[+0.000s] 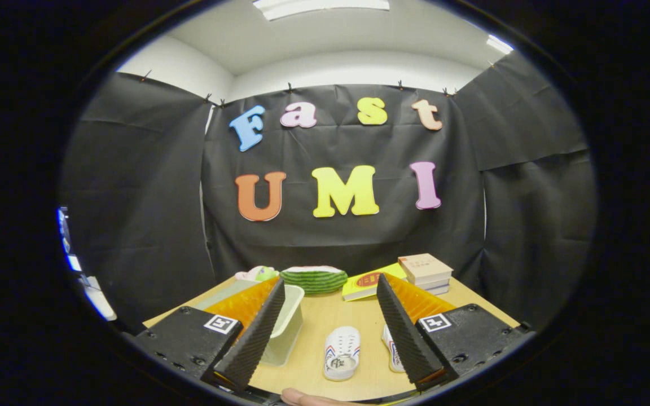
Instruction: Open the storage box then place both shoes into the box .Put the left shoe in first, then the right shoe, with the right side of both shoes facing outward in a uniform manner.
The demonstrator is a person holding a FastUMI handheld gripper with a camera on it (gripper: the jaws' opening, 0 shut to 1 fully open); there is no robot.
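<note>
The jaws (328, 338) stand wide apart at the bottom of the frame and hold nothing; both fingers hang above the light wooden bench (353, 307). Between the fingers, in the lower centre of the frame, a small white shoe with red and blue side stripes (342, 352) lies on the bench with its opening facing up. A second white shoe with matching stripes (391, 347) lies just beside it to the right, partly hidden behind the right finger. The pale translucent plastic storage box (286, 324) sits at lower left of centre, mostly hidden by the left finger; whether a lid is on it cannot be determined. Beyond the fingers, along the far edge of the bench, are a green striped watermelon-slice cushion (313, 279), a pink and green soft toy (257, 274) to its left, a flat yellow book (367, 282), and a stack of pale books (426, 272) at right. A fingertip (302, 398) shows at the bottom edge of the frame.
</note>
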